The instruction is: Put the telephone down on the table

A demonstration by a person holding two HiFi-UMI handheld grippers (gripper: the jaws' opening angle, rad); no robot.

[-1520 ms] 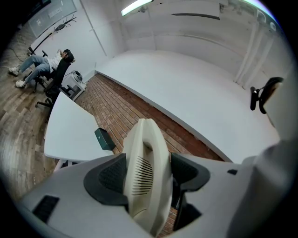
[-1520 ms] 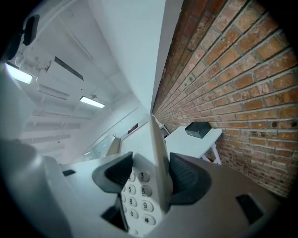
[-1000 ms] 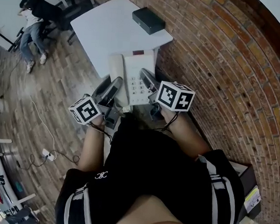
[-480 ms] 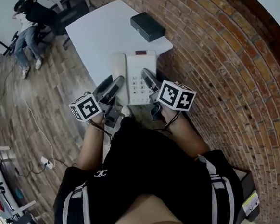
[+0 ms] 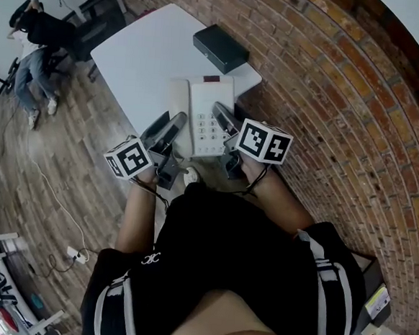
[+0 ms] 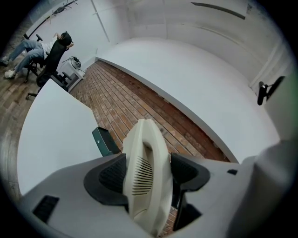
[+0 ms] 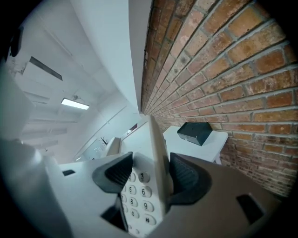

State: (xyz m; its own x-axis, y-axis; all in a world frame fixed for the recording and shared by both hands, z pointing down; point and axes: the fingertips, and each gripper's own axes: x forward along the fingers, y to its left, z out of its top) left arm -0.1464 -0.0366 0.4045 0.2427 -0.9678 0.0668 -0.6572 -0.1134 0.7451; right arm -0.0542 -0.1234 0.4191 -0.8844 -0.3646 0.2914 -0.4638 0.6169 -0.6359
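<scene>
A cream desk telephone [image 5: 208,112] with a keypad hangs in the air at the near edge of the white table [image 5: 146,53], carried by both grippers. My left gripper [image 5: 170,135] is shut on the handset side [image 6: 145,174] of the telephone. My right gripper [image 5: 224,124] is shut on the right edge of the telephone's base [image 7: 149,181], with the number keys showing between its jaws. The telephone's underside and how near it is to the tabletop are hidden.
A black box [image 5: 220,48] lies at the table's far right corner, also seen as the dark box [image 7: 195,131] by the brick wall [image 5: 330,100]. A seated person [image 5: 35,41] is at the far left. Wooden floor [image 5: 73,160] lies to the left, with a cable.
The telephone and both grippers have shifted slightly forward, towards the table; the table and black box now sit a little closer in the head view. Both grips are unchanged.
</scene>
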